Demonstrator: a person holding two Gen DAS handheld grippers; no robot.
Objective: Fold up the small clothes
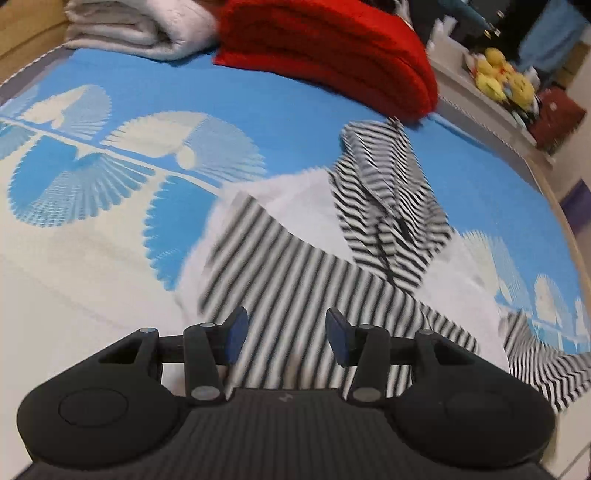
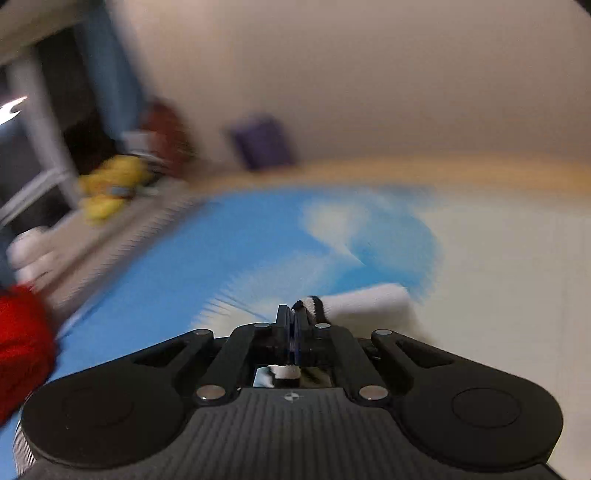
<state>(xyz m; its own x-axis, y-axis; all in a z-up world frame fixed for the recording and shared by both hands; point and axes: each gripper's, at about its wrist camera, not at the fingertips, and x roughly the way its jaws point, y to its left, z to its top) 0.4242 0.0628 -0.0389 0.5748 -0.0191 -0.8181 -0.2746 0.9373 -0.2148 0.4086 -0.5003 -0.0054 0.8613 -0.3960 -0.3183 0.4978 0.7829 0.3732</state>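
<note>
The left gripper (image 1: 284, 338) hangs over the bed with its blue-padded fingers (image 1: 236, 334) spread wide and nothing between them. Straight ahead of the fingers, and passing beneath them, lies the black-and-white striped garment (image 1: 295, 280), spread across the blue and white patterned bedspread (image 1: 147, 110); a bunched, raised part of it stands farther ahead and to the right of the fingertips. Well beyond the fingers, at the far edge of the bed, sit a folded red blanket (image 1: 332, 51) and, to its left, a folded white blanket (image 1: 136, 26). Yellow plush toys (image 1: 504, 75) rest on a ledge far off to the right.

The right gripper (image 2: 295, 314) has its fingers pressed together on a bit of that striped cloth (this view is heavily blurred), with a pale fold trailing off to the right of the fingertips above the bedspread.
</note>
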